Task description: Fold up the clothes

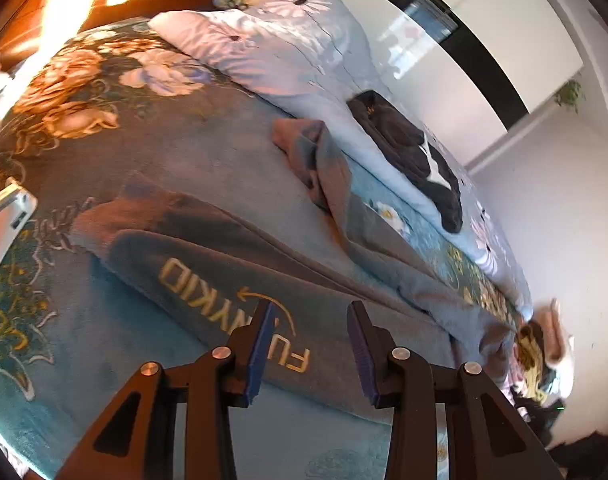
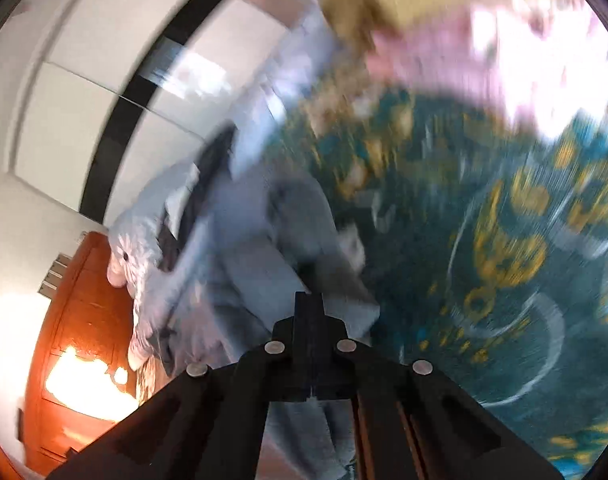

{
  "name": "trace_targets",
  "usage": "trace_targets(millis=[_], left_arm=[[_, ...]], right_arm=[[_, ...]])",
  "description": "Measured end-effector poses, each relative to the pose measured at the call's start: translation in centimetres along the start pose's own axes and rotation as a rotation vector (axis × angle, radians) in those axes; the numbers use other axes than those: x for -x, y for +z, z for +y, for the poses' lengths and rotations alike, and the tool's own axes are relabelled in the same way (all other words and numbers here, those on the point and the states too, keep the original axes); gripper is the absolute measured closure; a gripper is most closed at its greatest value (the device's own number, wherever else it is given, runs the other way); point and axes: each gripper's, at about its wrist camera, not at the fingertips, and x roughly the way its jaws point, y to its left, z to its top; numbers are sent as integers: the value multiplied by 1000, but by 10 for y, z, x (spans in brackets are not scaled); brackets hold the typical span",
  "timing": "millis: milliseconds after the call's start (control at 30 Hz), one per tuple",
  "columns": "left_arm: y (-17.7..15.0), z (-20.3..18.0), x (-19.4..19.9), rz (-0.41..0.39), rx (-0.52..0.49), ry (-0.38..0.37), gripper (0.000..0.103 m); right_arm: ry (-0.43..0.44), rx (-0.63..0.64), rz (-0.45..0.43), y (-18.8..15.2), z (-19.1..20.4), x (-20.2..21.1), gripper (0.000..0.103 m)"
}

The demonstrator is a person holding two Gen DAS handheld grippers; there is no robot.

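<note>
1. The bed [image 1: 83,380] is covered by a teal flowered blanket, with a pale blue daisy-print quilt [image 1: 304,52] heaped along its far side.
2. A grey sweatshirt [image 1: 207,256] (yellow lettering across it) lies spread flat on the blanket, one sleeve trailing toward the quilt.
3. A black garment [image 1: 408,148] rests on the quilt.
4. The left gripper [image 1: 310,320] hangs above the sweatshirt, jaws apart, nothing between them.
5. The right gripper [image 2: 308,300] has its jaws pressed together; whether cloth is pinched I cannot tell in the blur.

Left tongs [image 1: 310,350]: black linkage arms, silver rivets, blue ribbed pads; right tongs [image 2: 308,308]: black, silver-riveted.
</note>
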Motion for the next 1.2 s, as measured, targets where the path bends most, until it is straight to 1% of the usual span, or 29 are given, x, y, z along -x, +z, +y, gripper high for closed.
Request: trace_targets(millis=[67, 100, 167, 233, 300, 333, 367, 400, 467, 533, 600, 633, 700, 733, 767, 800, 833, 867, 900, 967, 1067, 1100, 1167, 1200], left_arm=[[-1, -1, -5, 8, 3, 2, 62], [-1, -2, -8, 13, 5, 3, 62], [-1, -3, -13, 21, 8, 5, 62], [-3, -8, -19, 33, 4, -3, 62], [-5, -12, -21, 44, -5, -13, 62], [-7, -13, -22, 48, -10, -18, 62], [-8, -13, -22, 49, -12, -19, 62], [-8, -12, -23, 50, -10, -17, 61], [-8, -8, -25, 53, 4, -10, 60], [-8, -2, -28, 59, 23, -4, 59], [-9, 3, -33, 69, 35, -1, 59], [-9, 4, -35, 75, 39, -1, 59], [-11, 4, -40, 90, 43, -6, 59], [-11, 4, -41, 95, 43, -11, 59], [-12, 3, -42, 99, 42, -20, 59], [-12, 2, -42, 101, 41, -27, 59], [-13, 1, -41, 99, 36, -30, 59], [-13, 0, -41, 98, 31, -32, 59], [-13, -1, -40, 97, 25, -33, 59], [-12, -1, -38, 88, 19, -37, 59], [-10, 1, -35, 74, 12, -35, 59], [-9, 1, -36, 70, 10, -31, 59], [-6, 3, -41, 67, 12, -17, 59], [-5, 4, -44, 71, 19, -16, 59]], right_arm=[[-20, 41, -79, 10, 1, 32, 103], [-33, 58, -89, 14, -1, 43, 103], [-45, 85, -48, 18, -7, 47, 102], [-49, 82, 20, 13, -8, 30, 101], [-45, 45, 66, 6, -13, 11, 101], [-42, 18, 84, 2, -18, 3, 98], [-40, -10, 103, -2, -23, -5, 87], [-37, -39, 122, -7, -28, -13, 70], [-25, -81, 153, -12, -33, -28, 59], [-31, -98, 175, -15, -35, -38, 59], [-58, -116, 198, -18, -36, -48, 58], [-59, -125, 196, -19, -36, -51, 58], [-37, -147, 185, -20, -34, -56, 57], [-16, -163, 194, -21, -32, -61, 57], [-14, -167, 195, -22, -30, -63, 60], [-24, -164, 187, -23, -28, -65, 79], [-25, -162, 173, -22, -26, -63, 87], [-22, -162, 154, -21, -26, -60, 92], [-18, -155, 124, -18, -24, -53, 94], [-19, -120, 44, -10, -20, -28, 95], [-21, -42, -132, 2, -18, 38, 95], [-29, -25, -172, 3, -20, 56, 95], [-68, -28, -191, 0, -34, 75, 95], [-95, -42, -177, -3, -43, 74, 95]])
